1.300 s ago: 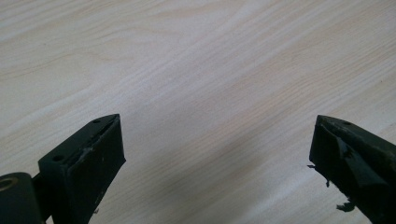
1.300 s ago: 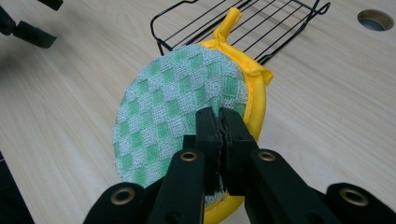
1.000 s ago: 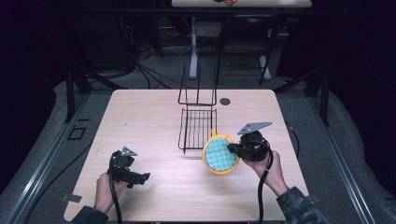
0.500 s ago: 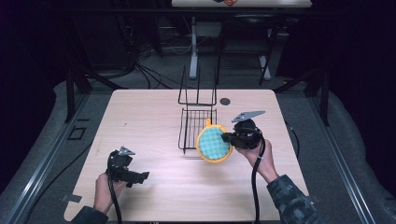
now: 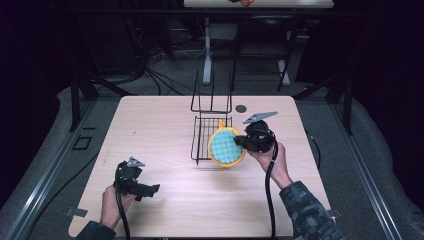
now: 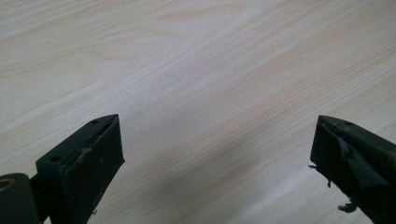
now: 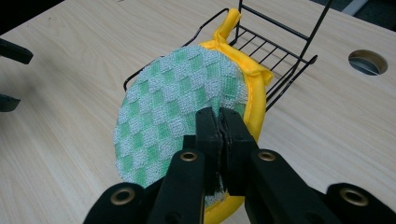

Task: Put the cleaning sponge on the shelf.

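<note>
A round pot holder, green-and-white checked with a yellow rim and loop, hangs above the table at the near right corner of a black wire rack. My right gripper is shut on the pot holder's edge. Low over bare wood near the front left of the table, my left gripper is open with nothing between its jaws.
The wire rack has a tall upright back toward the far side. A round cable hole sits in the tabletop behind the rack. Bare wood lies between the two grippers.
My right gripper has carried the pot holder away from the person and a little left, up to the rack's near right corner. The left gripper has stayed where it was.
</note>
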{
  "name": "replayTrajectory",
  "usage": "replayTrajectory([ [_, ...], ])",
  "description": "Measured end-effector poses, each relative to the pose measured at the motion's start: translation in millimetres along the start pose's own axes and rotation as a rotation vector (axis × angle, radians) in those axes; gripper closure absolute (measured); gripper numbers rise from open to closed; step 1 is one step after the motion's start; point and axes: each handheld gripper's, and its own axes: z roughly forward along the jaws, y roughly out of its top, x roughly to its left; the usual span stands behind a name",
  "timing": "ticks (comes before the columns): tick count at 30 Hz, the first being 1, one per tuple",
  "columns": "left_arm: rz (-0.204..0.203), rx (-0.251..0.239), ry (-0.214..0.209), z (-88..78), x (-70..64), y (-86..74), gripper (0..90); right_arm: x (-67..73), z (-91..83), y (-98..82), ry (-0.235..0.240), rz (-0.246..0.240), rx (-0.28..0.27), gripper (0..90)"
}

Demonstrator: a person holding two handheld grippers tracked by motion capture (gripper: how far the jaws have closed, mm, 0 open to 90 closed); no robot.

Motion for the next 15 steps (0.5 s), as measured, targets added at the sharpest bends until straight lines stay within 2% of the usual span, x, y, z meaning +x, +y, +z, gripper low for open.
replayTrajectory([
  [10, 0.000, 0.005, 0.000, -0.1, 0.4, -0.1, 2.3, -6.6, 8.9, 5.3, -0.005, 0.041, -0.011, 87.6],
  [12, -0.001, 0.006, 0.000, 0.2, 0.2, -0.2, 2.3, -7.4, 10.3, 5.7, -0.007, 0.037, -0.021, 87.5],
  [15, 0.002, 0.007, -0.001, 0.1, -0.4, 0.1, 2.3, -9.2, 13.2, 7.0, -0.004, 0.065, -0.026, 87.4],
])
